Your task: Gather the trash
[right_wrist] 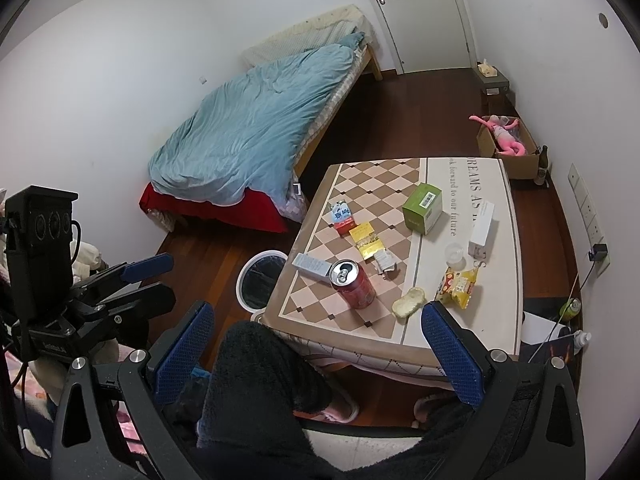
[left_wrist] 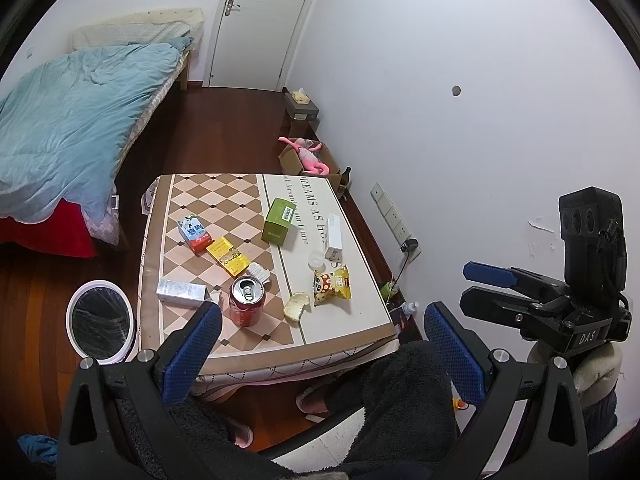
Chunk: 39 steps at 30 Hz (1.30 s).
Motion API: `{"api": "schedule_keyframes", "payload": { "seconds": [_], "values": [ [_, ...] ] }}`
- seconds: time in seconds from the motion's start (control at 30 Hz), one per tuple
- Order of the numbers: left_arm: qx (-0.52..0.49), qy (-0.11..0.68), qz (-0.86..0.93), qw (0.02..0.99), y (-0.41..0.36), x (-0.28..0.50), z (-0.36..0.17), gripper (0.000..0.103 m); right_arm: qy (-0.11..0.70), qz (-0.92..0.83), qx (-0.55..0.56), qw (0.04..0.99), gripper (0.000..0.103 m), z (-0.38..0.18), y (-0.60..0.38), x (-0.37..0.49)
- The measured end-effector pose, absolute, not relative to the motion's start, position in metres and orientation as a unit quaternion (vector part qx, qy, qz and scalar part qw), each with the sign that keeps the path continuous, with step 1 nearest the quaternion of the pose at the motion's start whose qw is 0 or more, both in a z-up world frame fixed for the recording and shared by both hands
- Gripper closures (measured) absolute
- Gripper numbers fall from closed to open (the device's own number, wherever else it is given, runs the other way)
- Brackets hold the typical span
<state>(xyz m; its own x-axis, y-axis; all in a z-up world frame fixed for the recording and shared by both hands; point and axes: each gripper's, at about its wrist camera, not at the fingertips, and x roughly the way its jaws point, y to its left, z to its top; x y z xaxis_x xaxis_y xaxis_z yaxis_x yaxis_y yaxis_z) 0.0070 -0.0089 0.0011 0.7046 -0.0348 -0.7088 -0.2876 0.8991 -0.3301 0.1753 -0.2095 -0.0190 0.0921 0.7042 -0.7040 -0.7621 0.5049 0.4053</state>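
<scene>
Left gripper (left_wrist: 320,344): fingers spread wide, holding nothing, above the worktop's (left_wrist: 340,332) near edge.
Right gripper (right_wrist: 316,344): likewise wide apart, empty.
Red can (left_wrist: 246,306): upright near that edge (opened top up).
White bin (left_wrist: 100,322): on floor, beside the worktop.

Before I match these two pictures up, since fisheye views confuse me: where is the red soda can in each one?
Left wrist view: the red soda can stands low and left of centre, near the table's front edge, just past the left gripper's left finger.
Right wrist view: the can stands just right of centre, near the table's front edge.
Shared landmark: the piece of bread lies just right of the can in both.
</scene>
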Motion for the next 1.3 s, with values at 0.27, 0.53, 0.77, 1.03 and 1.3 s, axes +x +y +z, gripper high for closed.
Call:
{"api": "schedule_keyframes", "payload": {
  "seconds": [0.27,0.53,0.77,1.03,1.3],
  "values": [
    [-0.213,0.378,0.070,0.898,-0.010,0.007,0.001,0.000,0.455,0.497,-0.033,0.738,0.000,-0.021,-0.211,0.178],
    [-0.214,0.378,0.071,0.898,-0.010,0.007,0.001,0.000,0.455,0.496,-0.034,0.739,0.000,-0.021,-0.210,0.177],
    [-0.213,0.378,0.070,0.898,-0.009,0.008,0.000,0.000,0.455,0.497,-0.033,0.738,0.000,-0.021,-0.210,0.178],
    [-0.213,0.381,0.069,0.897,-0.009,0.012,-0.001,0.000,0.456,0.496,-0.032,0.738,0.000,-0.020,-0.208,0.177],
    [-0.180,0.401,0.147,0.886,0.003,0.034,-0.022,0.000,0.465,0.451,-0.008,0.762,0.000,-0.033,-0.208,0.192]
  ]
}}
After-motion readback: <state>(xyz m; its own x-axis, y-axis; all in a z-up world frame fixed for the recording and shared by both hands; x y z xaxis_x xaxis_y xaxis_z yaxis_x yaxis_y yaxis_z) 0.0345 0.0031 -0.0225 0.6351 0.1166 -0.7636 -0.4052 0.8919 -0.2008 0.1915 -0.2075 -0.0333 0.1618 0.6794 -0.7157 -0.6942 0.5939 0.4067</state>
